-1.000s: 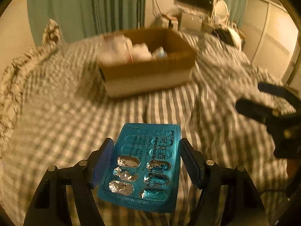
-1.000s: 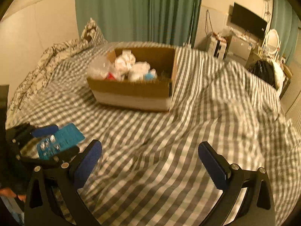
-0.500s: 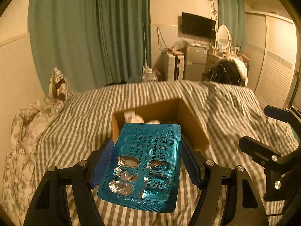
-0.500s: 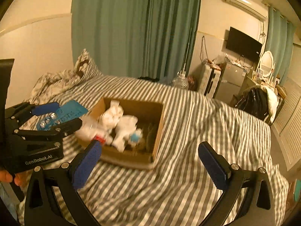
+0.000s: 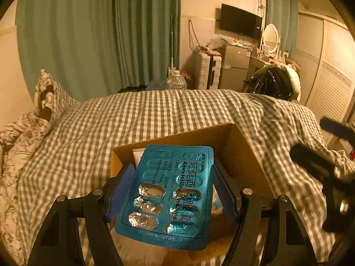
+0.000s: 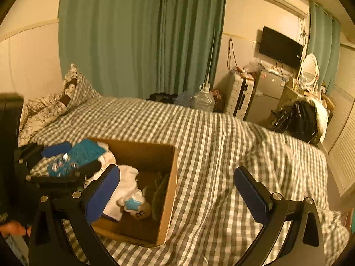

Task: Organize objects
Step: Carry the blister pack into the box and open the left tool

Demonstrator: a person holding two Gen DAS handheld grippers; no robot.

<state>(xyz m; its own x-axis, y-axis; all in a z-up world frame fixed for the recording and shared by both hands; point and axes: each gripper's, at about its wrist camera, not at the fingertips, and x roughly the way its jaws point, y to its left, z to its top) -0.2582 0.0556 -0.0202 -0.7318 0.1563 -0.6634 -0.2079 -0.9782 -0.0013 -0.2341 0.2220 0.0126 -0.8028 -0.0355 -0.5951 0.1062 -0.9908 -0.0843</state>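
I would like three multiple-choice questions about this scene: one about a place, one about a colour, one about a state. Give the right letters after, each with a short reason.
1. Where is the blister pack?
A. lying on the bed
B. held above the cardboard box
C. on the pillow

2. What colour is the blister pack?
A. blue
B. red
C. white

3. How are the right tongs?
A. shut on a toy
B. shut on the pack
C. open, holding nothing

Answers:
1 B: the left tongs grip it over the box opening.
2 A: its foil face is blue.
3 C: their pads stand wide apart with only the bed between them.
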